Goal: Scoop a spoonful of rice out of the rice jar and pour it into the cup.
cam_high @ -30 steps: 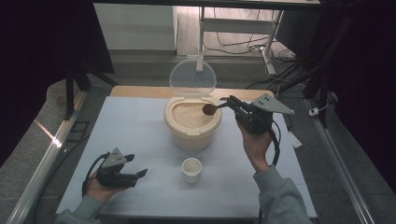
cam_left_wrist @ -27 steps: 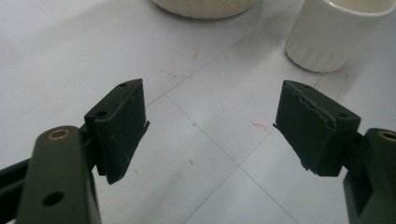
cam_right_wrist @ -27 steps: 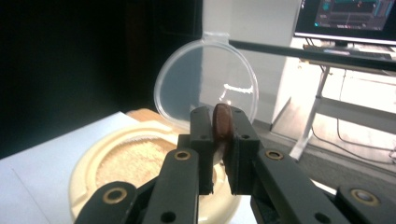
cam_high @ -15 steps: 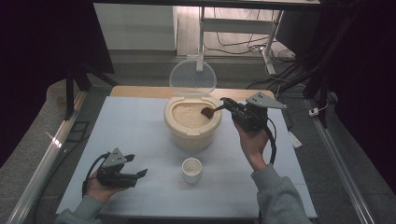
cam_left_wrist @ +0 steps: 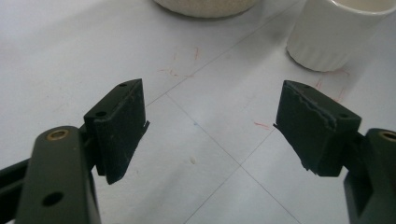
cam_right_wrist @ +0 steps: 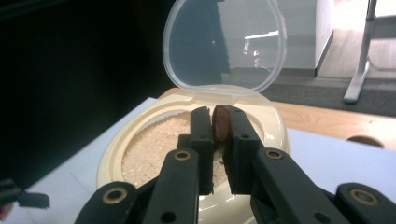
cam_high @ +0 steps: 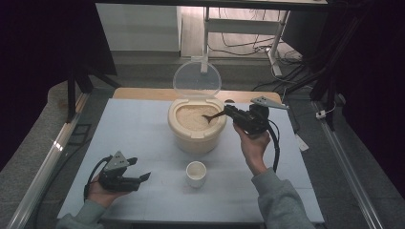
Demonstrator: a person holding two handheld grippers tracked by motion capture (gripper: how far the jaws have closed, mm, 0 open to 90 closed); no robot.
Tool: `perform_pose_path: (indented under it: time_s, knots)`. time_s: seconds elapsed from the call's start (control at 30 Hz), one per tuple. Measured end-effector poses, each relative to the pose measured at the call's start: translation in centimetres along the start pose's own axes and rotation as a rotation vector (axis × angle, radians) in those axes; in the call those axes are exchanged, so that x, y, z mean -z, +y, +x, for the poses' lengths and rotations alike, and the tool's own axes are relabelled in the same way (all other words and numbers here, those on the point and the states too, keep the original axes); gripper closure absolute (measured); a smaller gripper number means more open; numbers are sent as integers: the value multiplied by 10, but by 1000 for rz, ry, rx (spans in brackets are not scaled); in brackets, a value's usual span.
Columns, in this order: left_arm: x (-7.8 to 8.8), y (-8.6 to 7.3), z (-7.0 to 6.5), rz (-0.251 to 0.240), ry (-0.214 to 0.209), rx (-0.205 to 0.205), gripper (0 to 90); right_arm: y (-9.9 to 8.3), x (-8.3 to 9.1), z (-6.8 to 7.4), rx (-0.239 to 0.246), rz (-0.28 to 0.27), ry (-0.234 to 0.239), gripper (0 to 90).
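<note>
High view: right gripper (cam_high: 228, 113) clamped on brown wooden spoon (cam_high: 213, 116) over cream round rice bin (cam_high: 196, 125), left gripper (cam_high: 138, 177) open, idle; tilting spills grains short of white ribbed cup (cam_high: 196, 173).

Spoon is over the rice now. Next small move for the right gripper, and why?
Probably dip and scoop. The right gripper is shut on the spoon, whose bowl sits at the rice surface in the open container; the lid stands upright behind. The small white cup in front looks empty, and the left gripper rests open on the table.
</note>
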State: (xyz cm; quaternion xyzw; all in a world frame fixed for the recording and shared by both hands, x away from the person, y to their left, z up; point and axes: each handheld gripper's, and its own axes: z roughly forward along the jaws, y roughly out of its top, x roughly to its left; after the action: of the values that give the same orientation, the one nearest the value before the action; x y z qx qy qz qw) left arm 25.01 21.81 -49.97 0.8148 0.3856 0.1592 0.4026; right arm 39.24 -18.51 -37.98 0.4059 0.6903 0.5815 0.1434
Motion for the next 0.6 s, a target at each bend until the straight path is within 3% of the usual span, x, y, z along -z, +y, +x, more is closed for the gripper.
perform_pose_path:
  time_s: [0.23, 0.4, 0.6]
  knots:
    - [0, 0, 0, 1, 1, -1, 240, -6, 1, -15, -147, -10, 18, 826]
    - [0, 0, 0, 1, 1, -1, 240, -7, 4, -21, -219, -19, 39, 826]
    - [0, 0, 0, 1, 2, -4, 240, -7, 6, -25, -270, -34, 47, 825]
